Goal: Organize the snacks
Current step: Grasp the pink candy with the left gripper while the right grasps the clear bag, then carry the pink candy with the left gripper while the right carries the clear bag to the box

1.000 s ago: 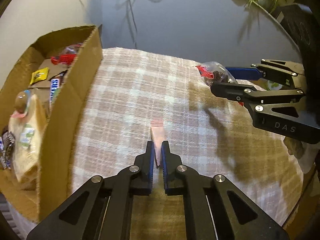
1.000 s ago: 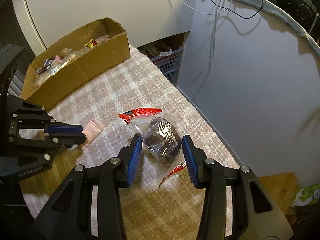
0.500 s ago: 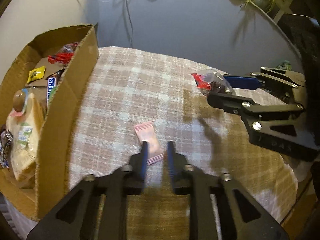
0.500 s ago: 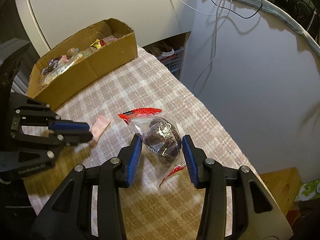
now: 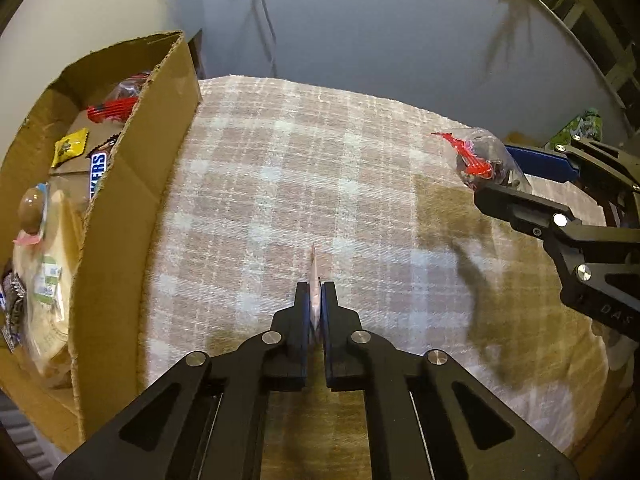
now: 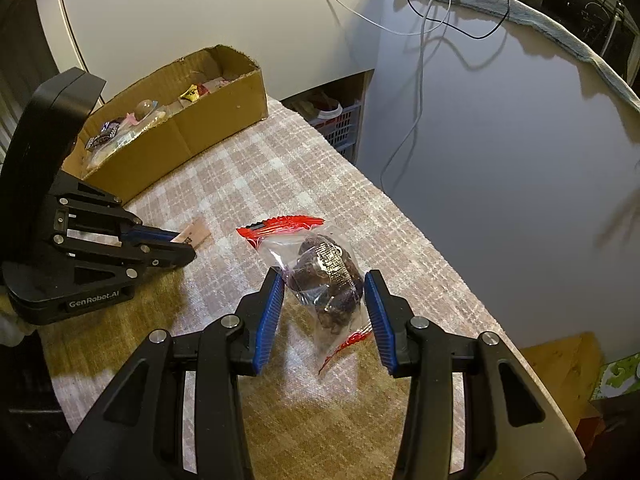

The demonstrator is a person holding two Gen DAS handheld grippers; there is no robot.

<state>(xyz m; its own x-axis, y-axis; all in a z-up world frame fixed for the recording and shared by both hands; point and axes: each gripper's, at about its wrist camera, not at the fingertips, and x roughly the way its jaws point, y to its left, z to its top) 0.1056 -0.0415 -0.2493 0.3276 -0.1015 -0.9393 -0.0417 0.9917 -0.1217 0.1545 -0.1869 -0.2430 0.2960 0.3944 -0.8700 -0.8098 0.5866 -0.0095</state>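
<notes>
Here, black left gripper (image 5: 315, 300) clamped on thin pink flat sachet (image 5: 314, 280), sachet edge-on between blue pads, over pink-and-white plaid tablecloth (image 5: 304, 168). Open brown cardboard box (image 5: 132, 184) of mixed wrapped snacks stands at cloth's left edge, near left gripper. Black right gripper (image 6: 325, 312) spread wide around clear red-ended plastic packet of dark snack (image 6: 324, 276); pads either side, contact unclear. Packet lies well apart from box, toward cloth's opposite edge.

Pink sachet (image 5: 314, 280), thin, held edge-up off the checked cloth. Clear bag (image 6: 324, 276) w/ red ends, dark snack inside, lying on cloth. Cardboard box (image 5: 132, 216) w/ assorted snacks at the cloth's left edge.
</notes>
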